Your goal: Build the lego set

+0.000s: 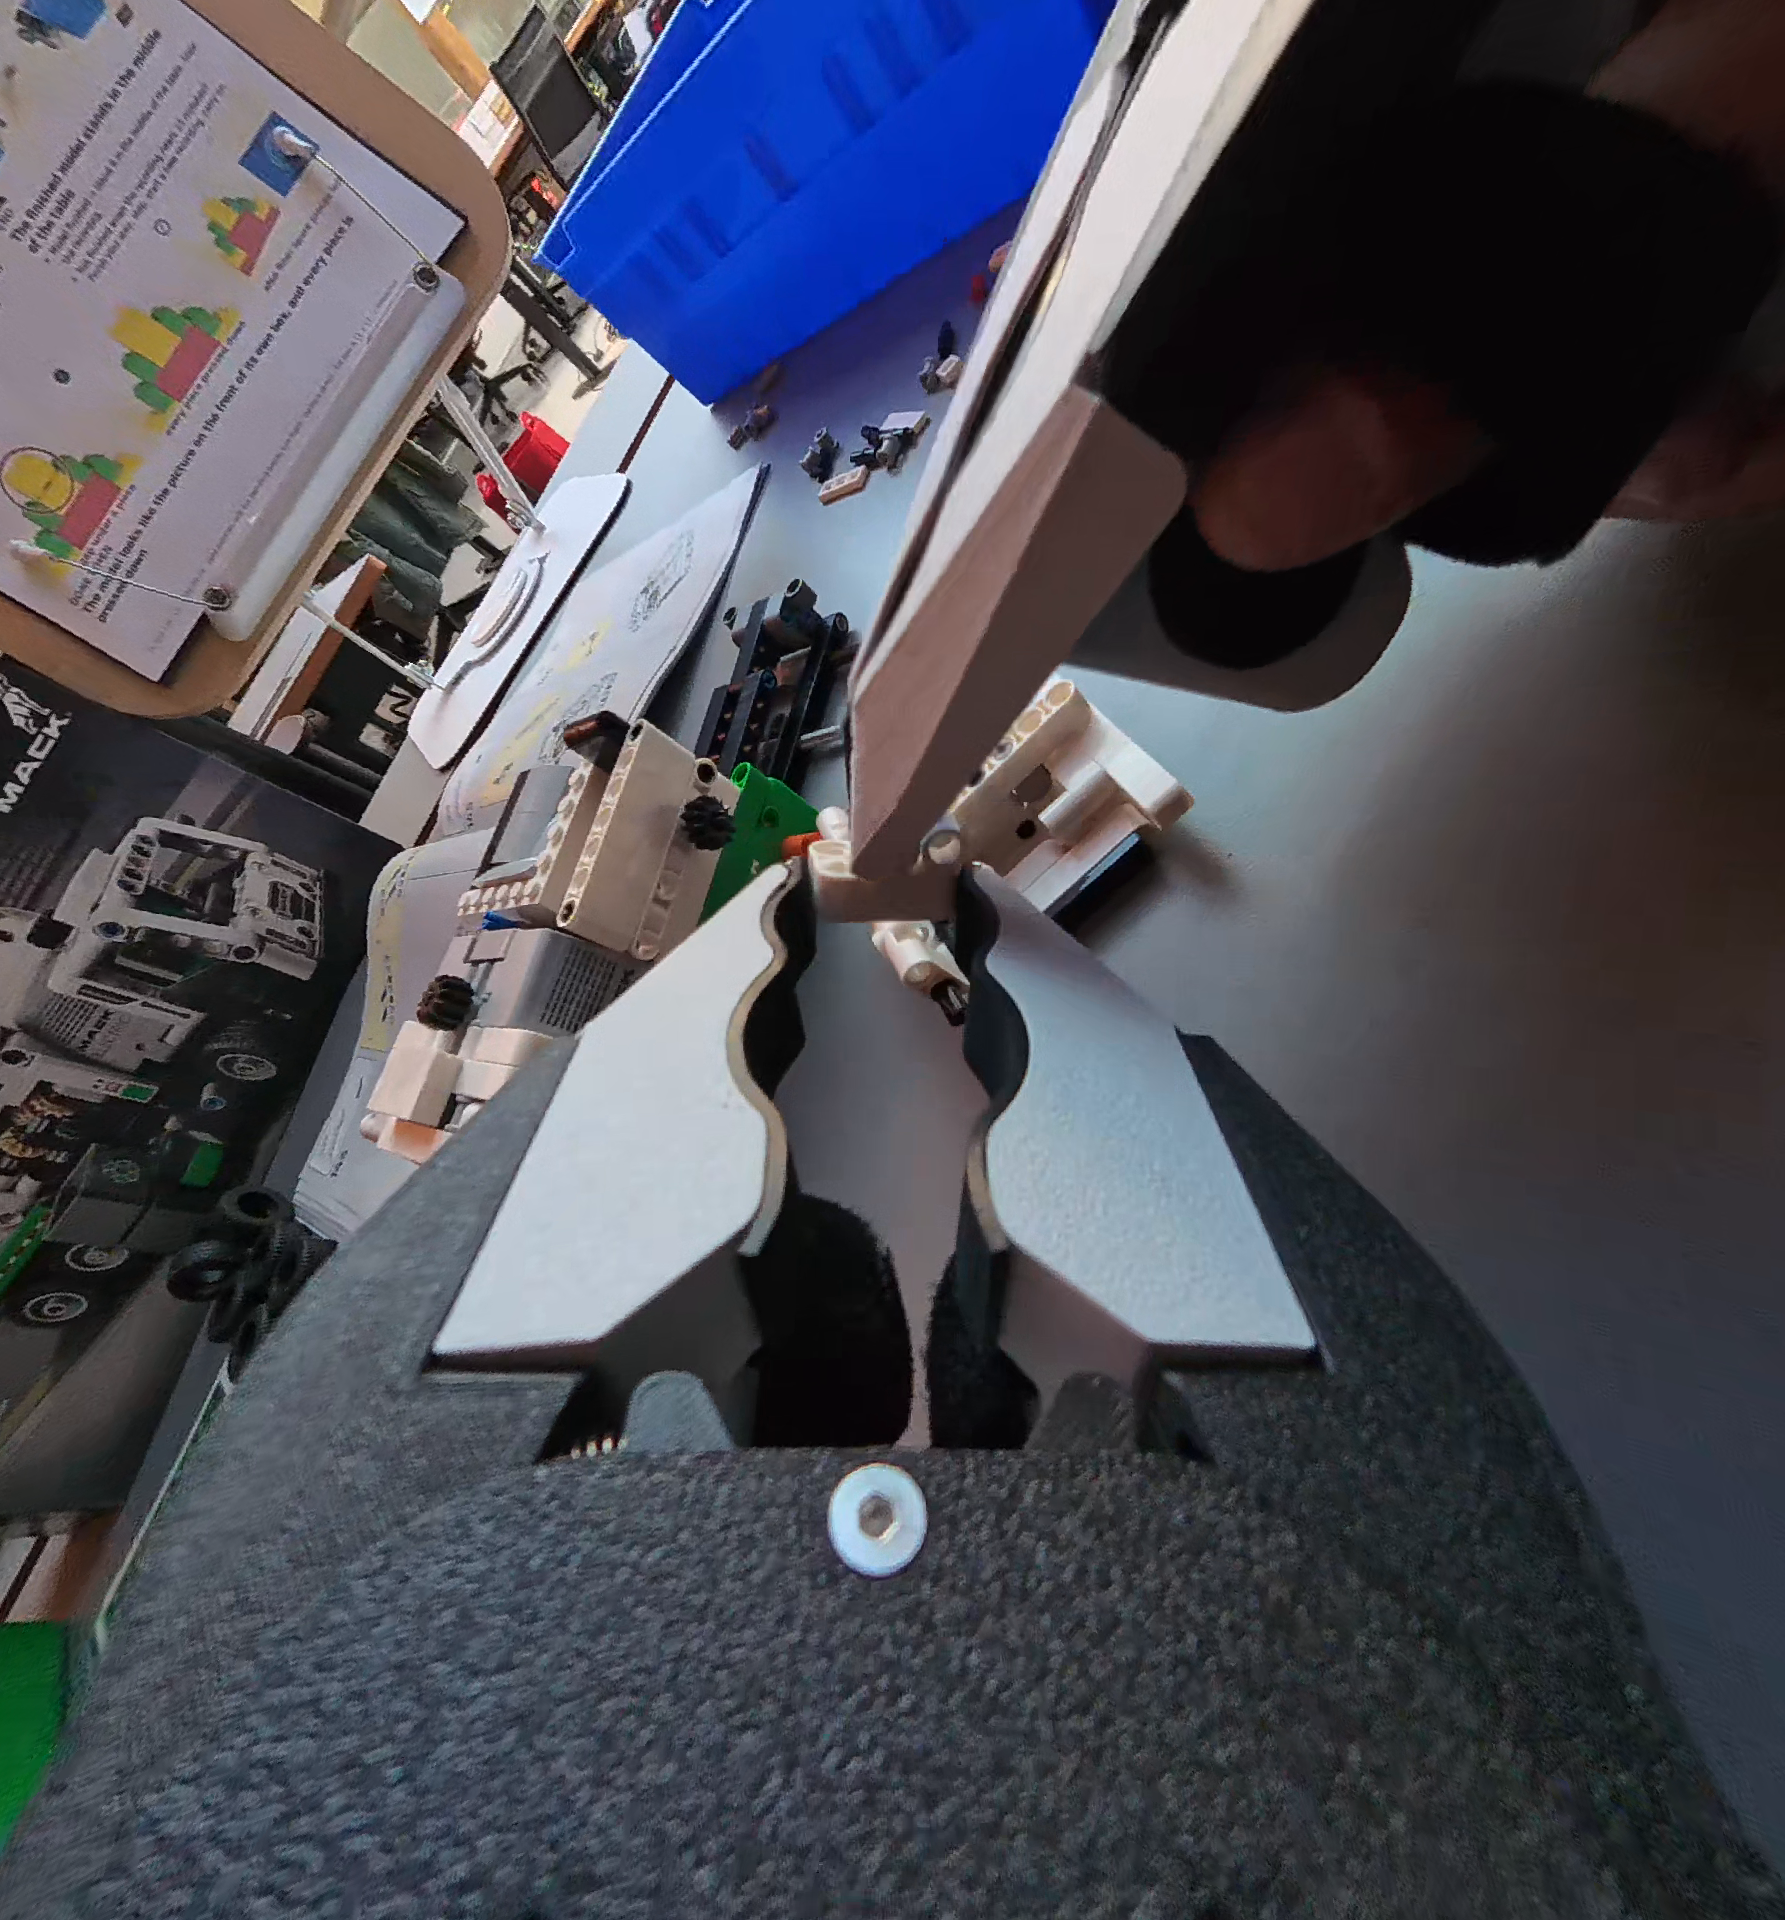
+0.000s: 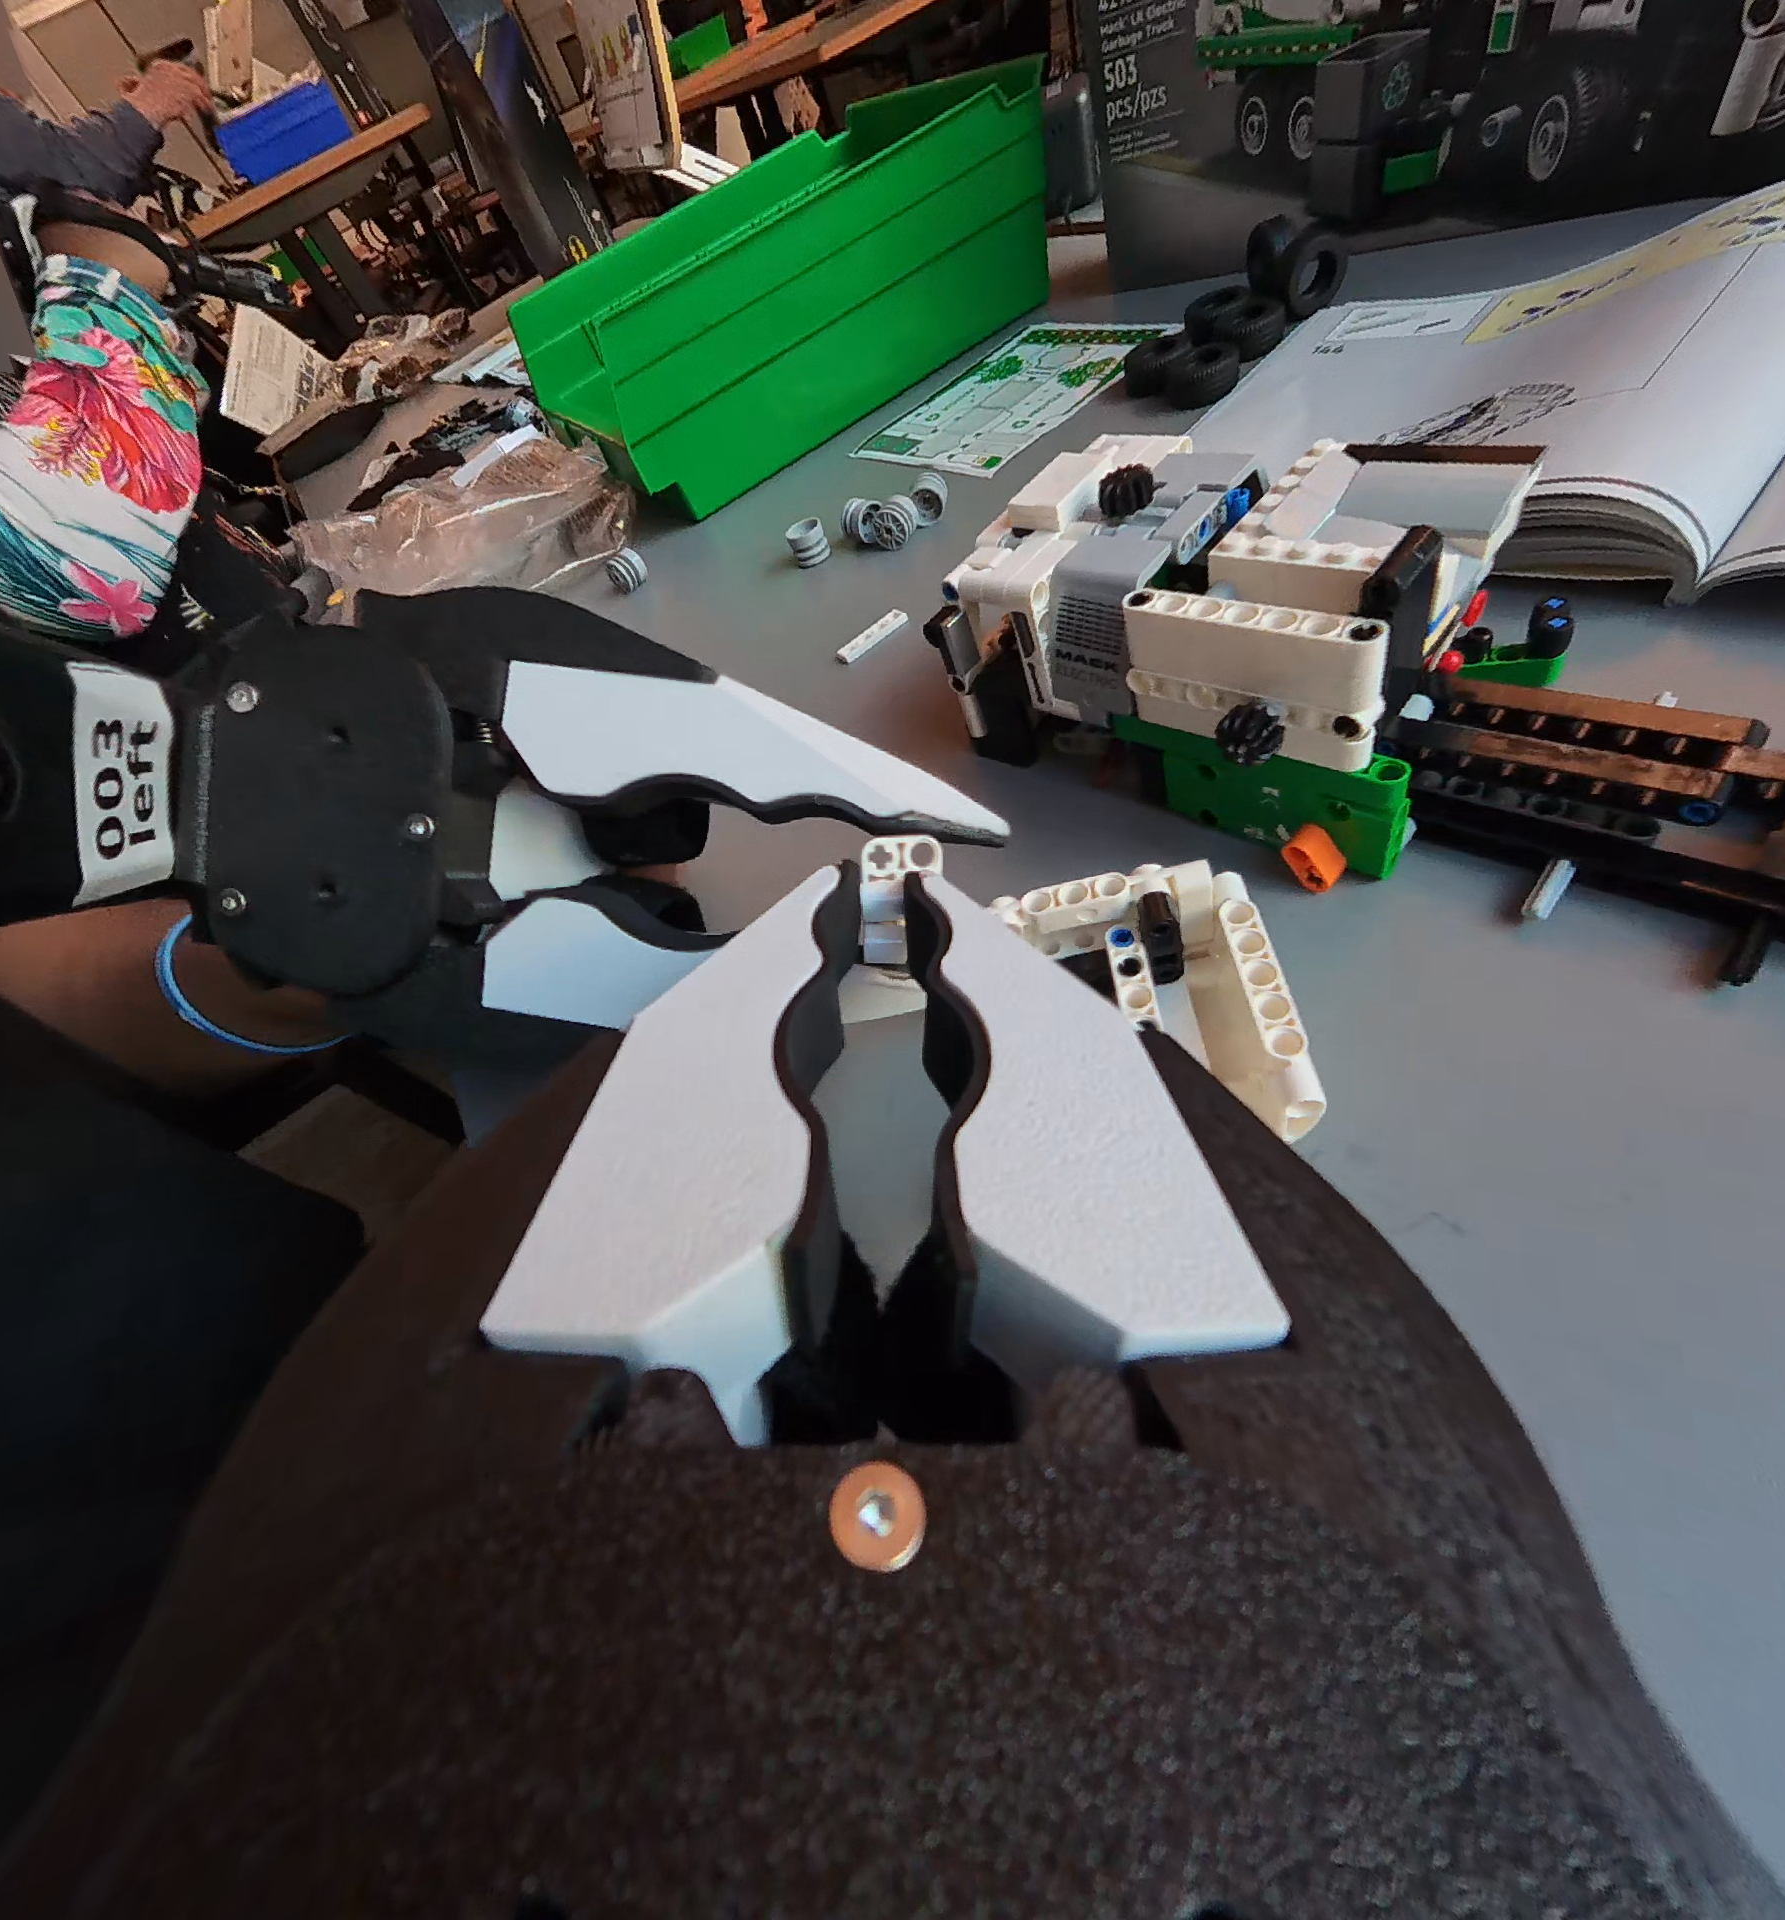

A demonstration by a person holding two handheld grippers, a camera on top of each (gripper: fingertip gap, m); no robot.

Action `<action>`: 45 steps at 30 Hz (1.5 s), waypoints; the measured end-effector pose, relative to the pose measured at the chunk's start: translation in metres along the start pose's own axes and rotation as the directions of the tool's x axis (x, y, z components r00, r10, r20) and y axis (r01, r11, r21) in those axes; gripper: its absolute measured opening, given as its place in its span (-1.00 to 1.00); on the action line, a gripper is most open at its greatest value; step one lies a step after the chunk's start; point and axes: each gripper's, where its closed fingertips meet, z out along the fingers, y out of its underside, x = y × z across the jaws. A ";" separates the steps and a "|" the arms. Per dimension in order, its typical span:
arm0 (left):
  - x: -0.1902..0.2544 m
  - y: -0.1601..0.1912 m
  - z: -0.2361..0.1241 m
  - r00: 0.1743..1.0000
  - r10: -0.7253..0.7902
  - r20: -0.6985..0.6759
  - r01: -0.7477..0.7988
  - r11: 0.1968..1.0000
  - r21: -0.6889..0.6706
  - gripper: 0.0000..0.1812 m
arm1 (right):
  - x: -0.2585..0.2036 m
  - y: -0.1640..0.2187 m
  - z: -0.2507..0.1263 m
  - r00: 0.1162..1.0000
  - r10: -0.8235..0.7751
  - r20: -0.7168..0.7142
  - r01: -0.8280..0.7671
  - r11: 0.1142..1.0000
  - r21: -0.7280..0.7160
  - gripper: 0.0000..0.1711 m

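— Lego connector [image 2: 893, 894], small and white, is clamped between the fingertips of the right gripper [image 2: 883, 904], above the worktop [image 2: 1490, 1299]. The white frame [image 2: 1220, 966] lies just beside it.

— And the left gripper [image 1: 888, 914]?

— Its jaws are apart around a little white piece [image 1: 914, 951]. I think the risk is a slip: both parts are tiny, so a tilted push may twist one out.
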 end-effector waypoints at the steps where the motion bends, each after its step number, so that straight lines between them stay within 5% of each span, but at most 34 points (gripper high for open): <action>1: 0.000 0.000 0.000 1.000 0.000 0.001 0.000 1.000 -0.001 -0.72 | -0.001 0.000 0.000 1.000 0.000 0.000 0.000 1.000 0.001 -0.92; 16: -0.008 -0.014 -0.011 0.995 0.056 0.078 -0.061 0.996 0.067 -0.73 | -0.008 -0.010 -0.004 0.992 0.100 0.070 -0.104 0.993 0.056 -0.92; 27: 0.004 -0.004 -0.004 0.999 0.046 -0.023 -0.045 0.998 0.034 -0.72 | 0.002 0.007 0.003 0.993 0.114 -0.014 -0.115 0.993 -0.036 -0.92; 38: 0.006 -0.006 -0.016 0.997 0.061 -0.040 -0.058 0.995 0.078 -0.72 | -0.011 0.007 -0.002 0.967 0.222 0.127 -0.213 0.974 -0.082 -0.93; 40: -0.014 0.036 -0.015 0.998 0.067 0.018 -0.065 0.992 -0.111 -0.72 | 0.005 -0.007 -0.018 0.958 0.265 0.109 -0.266 0.964 -0.007 -0.93; 42: -0.024 0.033 -0.030 0.994 -0.107 -0.034 0.107 0.994 -0.003 -0.73 | 0.034 -0.023 -0.052 0.963 0.265 0.037 -0.267 0.962 0.048 -0.93; 45: -0.018 0.050 -0.022 0.986 -0.144 -0.084 0.134 0.985 -0.112 -0.72 | 0.056 -0.006 -0.062 0.985 0.153 -0.079 -0.164 0.971 -0.173 -0.92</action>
